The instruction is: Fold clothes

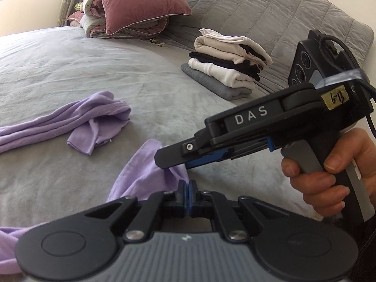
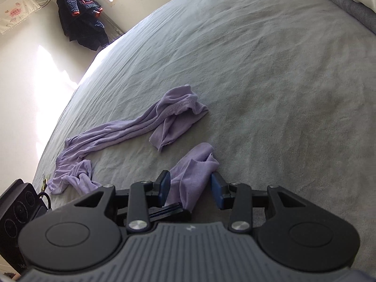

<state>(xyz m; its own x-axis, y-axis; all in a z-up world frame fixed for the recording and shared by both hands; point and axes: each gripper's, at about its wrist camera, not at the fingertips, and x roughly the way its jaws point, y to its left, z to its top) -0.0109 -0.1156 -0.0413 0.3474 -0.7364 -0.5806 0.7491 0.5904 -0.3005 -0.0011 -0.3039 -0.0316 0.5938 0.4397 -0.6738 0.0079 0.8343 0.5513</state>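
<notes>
Left gripper (image 1: 188, 186) is pinched fully together on an edge of the purple garment (image 1: 145, 174), pads meeting with thin cloth between them. Right gripper (image 2: 190, 189) sits partly open, blue pads either side of the same bunched fold; the left pad (image 2: 165, 185) looks just clear of the cloth and the right one touches or nearly does, hard to tell, so no firm grip visible. In the left wrist view the right gripper comes in from the right, tip down on the cloth just beyond the left gripper's pads, a hand (image 1: 329, 176) wrapped around its grey handle.

Garment lies crumpled and strung out on the grey bed cover (image 1: 70, 65), one long twisted part trailing left, another clump near the grippers. Stack of folded clothes (image 1: 230, 63) sits well apart toward the headboard side. Maroon pillow (image 1: 138, 2) on folded bedding at the far end.
</notes>
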